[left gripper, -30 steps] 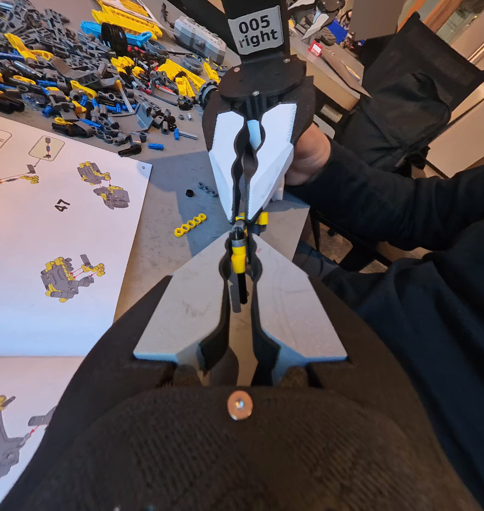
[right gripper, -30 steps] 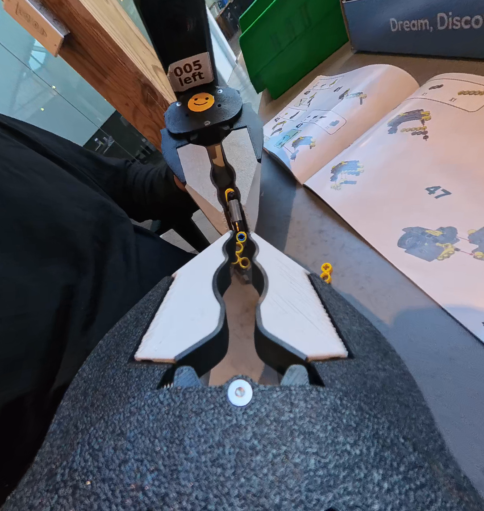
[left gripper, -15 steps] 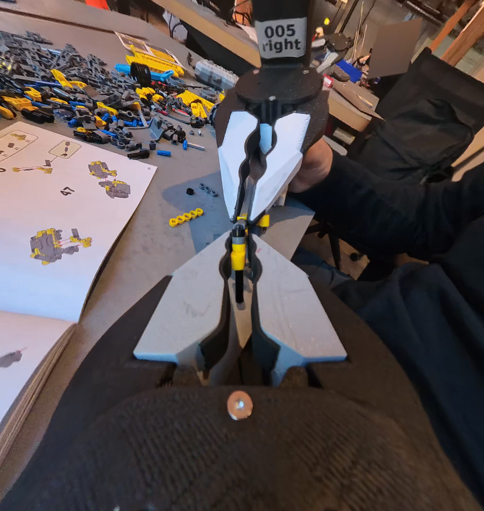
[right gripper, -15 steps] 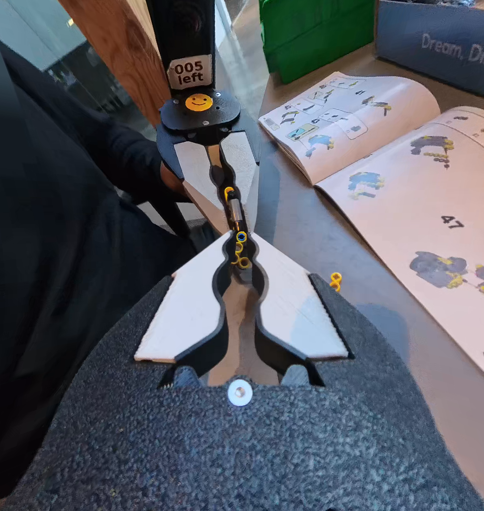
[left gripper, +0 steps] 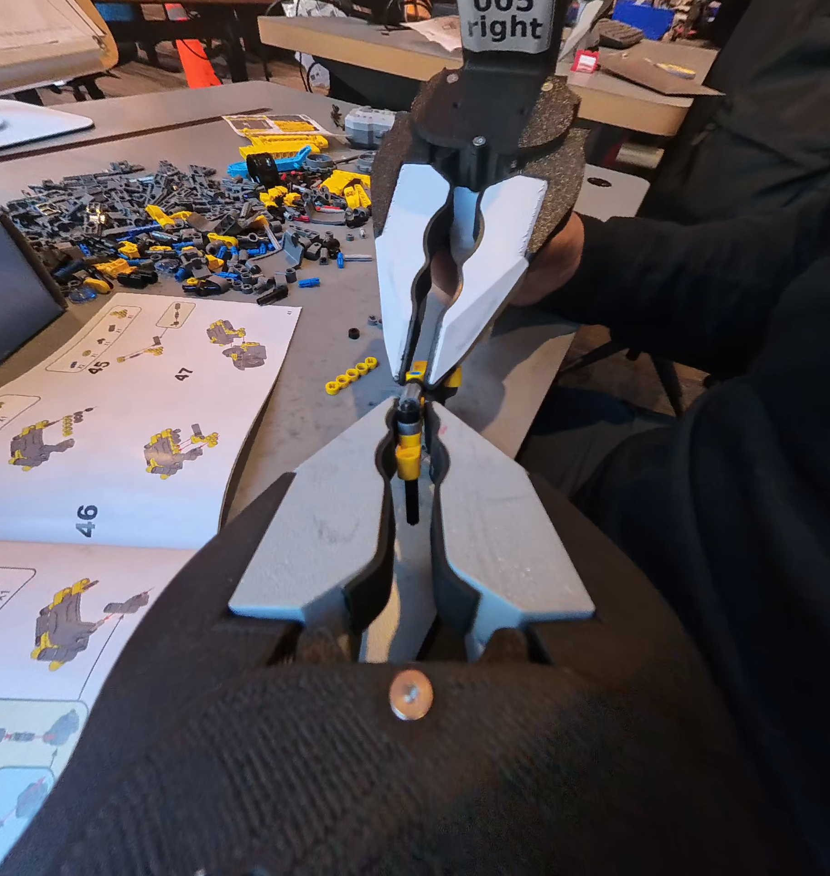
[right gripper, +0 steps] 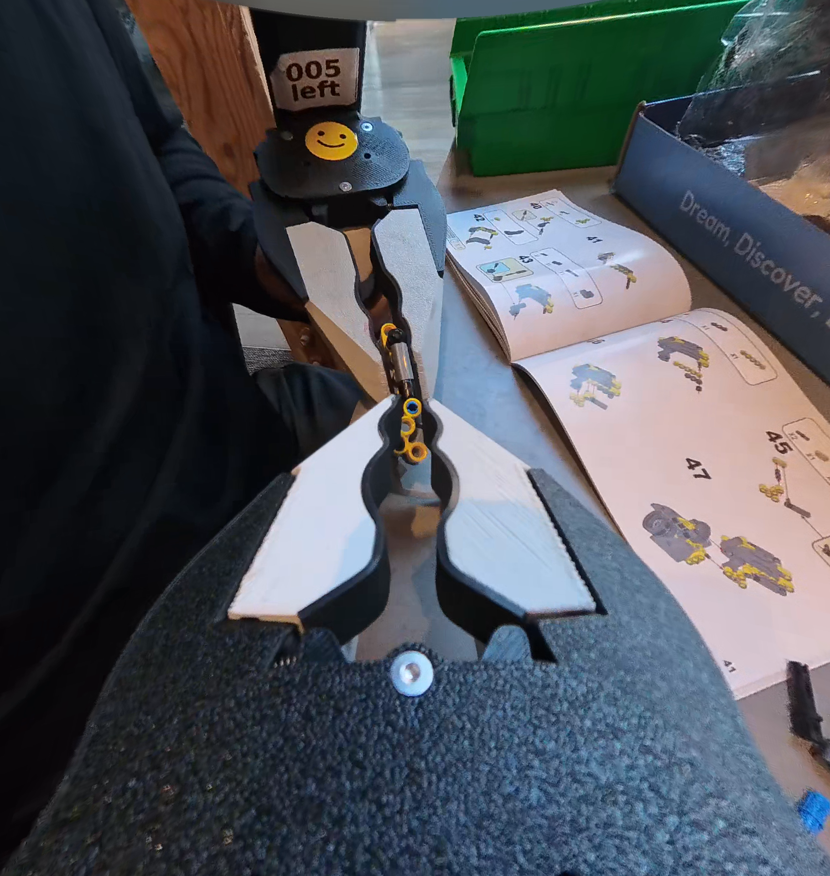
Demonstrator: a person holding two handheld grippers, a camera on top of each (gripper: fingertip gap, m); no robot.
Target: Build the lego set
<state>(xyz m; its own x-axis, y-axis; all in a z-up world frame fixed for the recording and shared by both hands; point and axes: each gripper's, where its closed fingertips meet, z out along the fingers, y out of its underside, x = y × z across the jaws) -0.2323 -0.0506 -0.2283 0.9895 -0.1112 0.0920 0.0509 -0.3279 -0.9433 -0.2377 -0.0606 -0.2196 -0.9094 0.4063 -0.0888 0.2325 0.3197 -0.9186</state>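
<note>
Grey table [left gripper: 318,327], left wrist view: open instruction booklet [left gripper: 119,426]; heap of grey, yellow and blue building pieces [left gripper: 176,232]; loose yellow holed beam [left gripper: 351,377] just beside the gripper tips. Left gripper [left gripper: 409,412], jaws clamped on a yellow-and-black rod assembly [left gripper: 408,450]; right gripper [left gripper: 415,379] meets it tip to tip.

Right wrist view: right gripper [right gripper: 410,412] closed on a yellow holed beam piece [right gripper: 410,438] joined to the silver rod end [right gripper: 400,367]. Booklet [right gripper: 688,474] at right; dark blue box [right gripper: 745,265] and green bin [right gripper: 569,95] beyond.
</note>
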